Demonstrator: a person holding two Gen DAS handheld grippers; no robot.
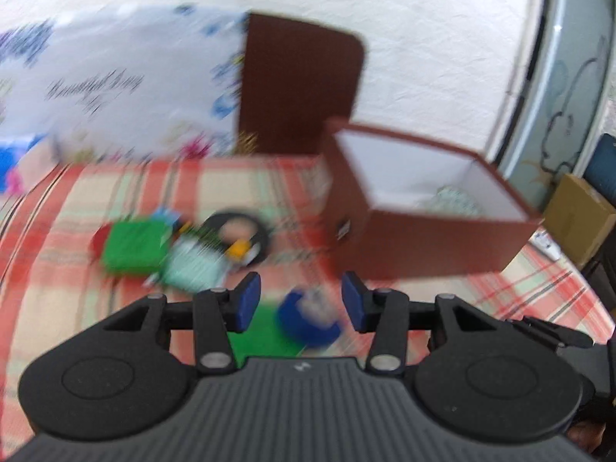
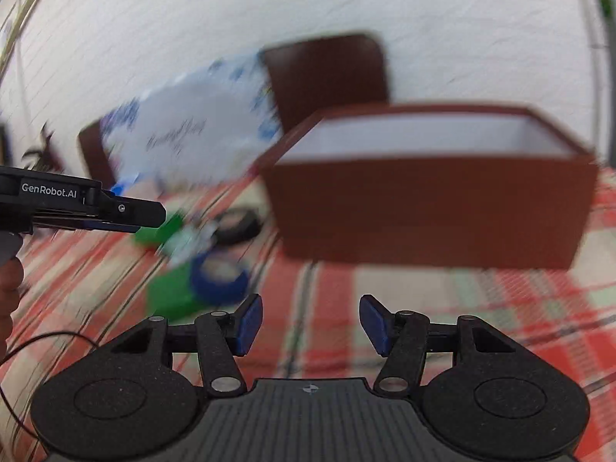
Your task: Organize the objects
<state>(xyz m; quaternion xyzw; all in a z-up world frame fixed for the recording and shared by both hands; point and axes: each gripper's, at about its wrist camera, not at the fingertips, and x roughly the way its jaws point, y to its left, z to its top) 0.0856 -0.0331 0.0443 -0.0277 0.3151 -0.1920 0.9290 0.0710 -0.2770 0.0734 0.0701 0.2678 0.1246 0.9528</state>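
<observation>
Barely started — brown box (image 1: 431, 238) holds maybe one item, while blue tape roll (image 1: 310, 321), green blocks (image 1: 134, 246) and the rest clutter the tabletop (image 2: 423, 308). Both grippers — left (image 1: 304, 300), right (image 2: 311, 325) — have fingers apart, empty.

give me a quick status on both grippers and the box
Left hand-held gripper open, blue tape roll just ahead. Right hand-held gripper open, empty. Brown box open-topped on the plaid cloth. Nothing blocking.

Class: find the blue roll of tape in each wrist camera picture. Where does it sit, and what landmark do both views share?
Left wrist view: blue roll of tape low in the centre, just ahead of the open jaws.
Right wrist view: blue roll of tape left of centre, lying against a green block.
Shared landmark: the open brown box.
</observation>
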